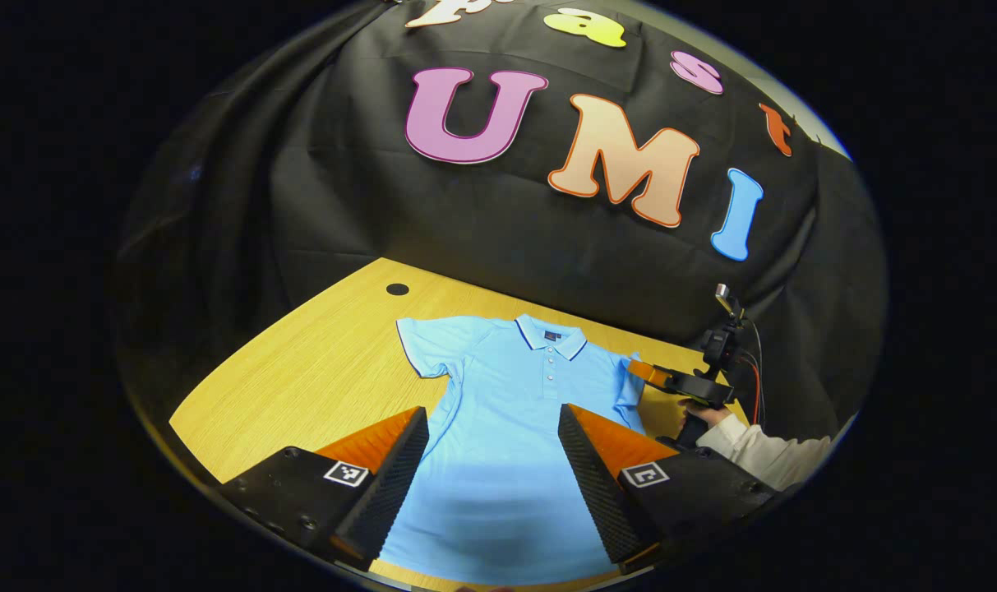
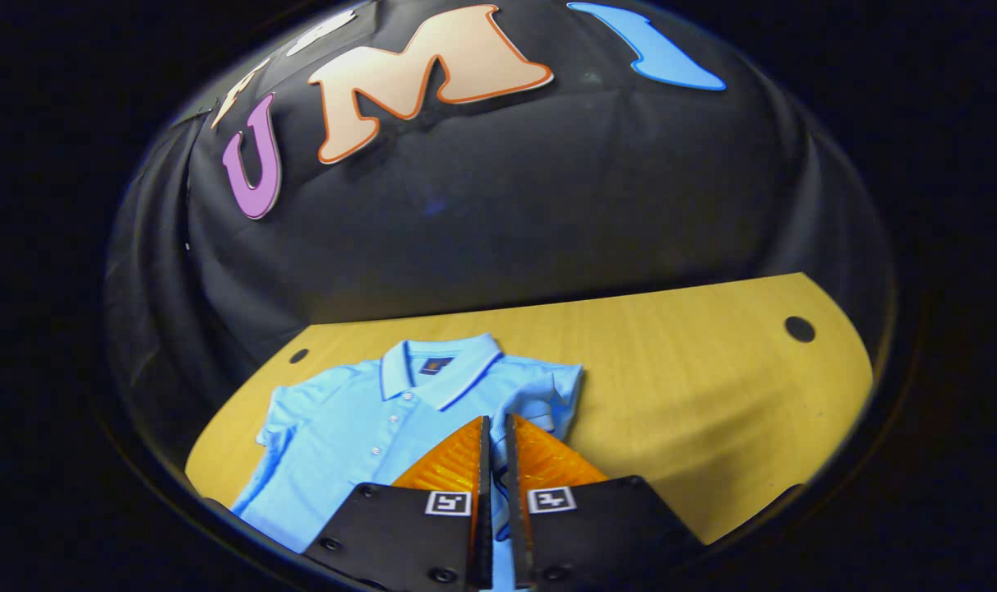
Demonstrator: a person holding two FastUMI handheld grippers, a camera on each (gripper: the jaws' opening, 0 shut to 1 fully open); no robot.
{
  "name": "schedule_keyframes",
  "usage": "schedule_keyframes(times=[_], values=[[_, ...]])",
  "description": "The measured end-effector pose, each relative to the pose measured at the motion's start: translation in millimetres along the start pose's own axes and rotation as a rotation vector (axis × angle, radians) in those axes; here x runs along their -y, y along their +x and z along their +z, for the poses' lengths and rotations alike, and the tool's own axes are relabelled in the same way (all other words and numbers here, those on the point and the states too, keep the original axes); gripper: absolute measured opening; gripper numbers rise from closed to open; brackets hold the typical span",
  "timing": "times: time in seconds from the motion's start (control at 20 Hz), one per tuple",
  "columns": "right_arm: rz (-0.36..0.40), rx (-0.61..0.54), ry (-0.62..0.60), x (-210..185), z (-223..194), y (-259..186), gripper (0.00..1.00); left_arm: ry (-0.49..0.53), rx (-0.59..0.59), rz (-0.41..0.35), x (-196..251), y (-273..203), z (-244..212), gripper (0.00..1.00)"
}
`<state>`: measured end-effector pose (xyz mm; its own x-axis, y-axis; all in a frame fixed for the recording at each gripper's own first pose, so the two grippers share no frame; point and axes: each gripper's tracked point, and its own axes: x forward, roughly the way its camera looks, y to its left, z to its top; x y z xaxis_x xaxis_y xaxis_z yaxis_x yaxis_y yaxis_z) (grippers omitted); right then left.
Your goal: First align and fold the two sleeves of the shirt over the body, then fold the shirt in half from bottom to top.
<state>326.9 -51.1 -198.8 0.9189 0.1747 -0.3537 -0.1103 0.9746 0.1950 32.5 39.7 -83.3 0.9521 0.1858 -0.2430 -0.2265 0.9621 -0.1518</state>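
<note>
Here, right tongs [image 2: 495,436] (sleeve [image 2: 557,386] pinched)

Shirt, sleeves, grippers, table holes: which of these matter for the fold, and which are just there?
Job:
- shirt, flat, collar away
- right sleeve, at the right gripper
- left sleeve, spread out
- left gripper, open above the shirt body

Just there:
- table
- holes in the table
</note>
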Motion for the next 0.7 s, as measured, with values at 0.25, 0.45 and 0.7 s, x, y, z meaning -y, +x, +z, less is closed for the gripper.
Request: schedule_keyframes(times=[0.25,0.45,0.7], values=[[0.109,-0.035,0.049,-38.5,-10.8,-1.5,0.61,-0.011,-0.018,-0.013,-3.2,8.5,-5.3,0.95],[0.074,-0.069,-0.058,-32.0,-20.0,-20.5,0.98,-0.023,-0.026,-0.021,-17.6,33.4,-4.0,0.95],[0.031,-0.054,-0.101,-31.6,-22.8,-67.3,0.98,0.017,-0.011,-0.007,-49.3,92.8,14.0,0.95]])
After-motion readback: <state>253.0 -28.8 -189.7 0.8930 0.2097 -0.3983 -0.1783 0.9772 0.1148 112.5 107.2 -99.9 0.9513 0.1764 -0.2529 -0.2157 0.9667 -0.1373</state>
